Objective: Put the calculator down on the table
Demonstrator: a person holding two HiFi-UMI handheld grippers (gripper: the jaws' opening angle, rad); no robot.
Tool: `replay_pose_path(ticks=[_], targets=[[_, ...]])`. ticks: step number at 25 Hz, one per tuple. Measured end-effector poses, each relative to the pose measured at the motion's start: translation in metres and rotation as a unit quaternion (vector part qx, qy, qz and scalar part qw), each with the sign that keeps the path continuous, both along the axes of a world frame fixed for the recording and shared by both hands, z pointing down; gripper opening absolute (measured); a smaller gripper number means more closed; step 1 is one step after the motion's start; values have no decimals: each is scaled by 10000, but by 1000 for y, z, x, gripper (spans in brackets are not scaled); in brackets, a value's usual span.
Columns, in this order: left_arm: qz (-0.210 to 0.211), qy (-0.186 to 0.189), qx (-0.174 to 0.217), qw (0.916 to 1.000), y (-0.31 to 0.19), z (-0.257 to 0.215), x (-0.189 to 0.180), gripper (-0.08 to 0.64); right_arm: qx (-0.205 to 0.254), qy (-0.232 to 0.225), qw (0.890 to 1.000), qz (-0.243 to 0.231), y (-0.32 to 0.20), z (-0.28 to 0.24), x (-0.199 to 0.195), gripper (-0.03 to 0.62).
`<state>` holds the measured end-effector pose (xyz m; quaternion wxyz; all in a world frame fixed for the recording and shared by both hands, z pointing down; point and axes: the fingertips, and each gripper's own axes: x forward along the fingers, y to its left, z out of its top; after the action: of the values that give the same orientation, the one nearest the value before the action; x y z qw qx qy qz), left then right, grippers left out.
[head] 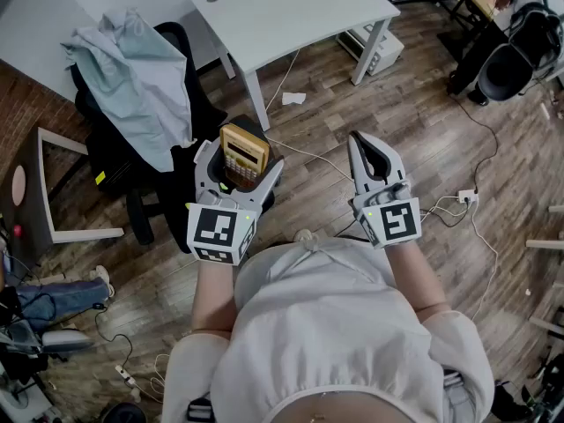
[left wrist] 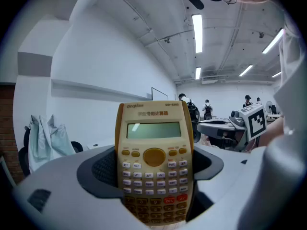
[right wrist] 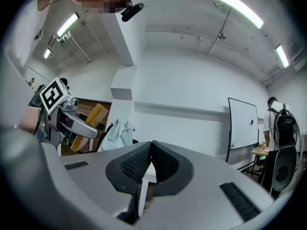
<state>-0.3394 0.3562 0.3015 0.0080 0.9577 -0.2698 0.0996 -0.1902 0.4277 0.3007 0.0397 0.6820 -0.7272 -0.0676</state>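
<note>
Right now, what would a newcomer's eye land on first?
The yellow-beige pocket calculator, upright and clamped in the wide-set jaws of the left gripper, held above the wooden floor. Beside it the right gripper is shut and empty; the white rectangular table stands ahead.

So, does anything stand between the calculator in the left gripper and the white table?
Nothing visible does. The calculator, shut in the left gripper, has only open floor ahead up to the white table, whose top looks bare. The black chair with draped clothes stands to the left, off the path.
</note>
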Motion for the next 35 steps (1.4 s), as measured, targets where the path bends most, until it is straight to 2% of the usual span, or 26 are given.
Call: replay_pose_path(ticks=[12,20,28,35], targets=[[-16,55,16,10000,-16,-2,6,411,49,-80,9999,74,-15,-4,11,-3],[-68,-88,-192,9998,-34,17,34,411,-96,-255,9995,146,-32,13,46,2],[-474,-229,-224,9984,-90,20,95,411,-182,-354,9989,-234,-101,23,116,2],[-1014,-264,-271,9941,-168,15,183,411,-276,-440,9958,-759,-197,20,210,2]])
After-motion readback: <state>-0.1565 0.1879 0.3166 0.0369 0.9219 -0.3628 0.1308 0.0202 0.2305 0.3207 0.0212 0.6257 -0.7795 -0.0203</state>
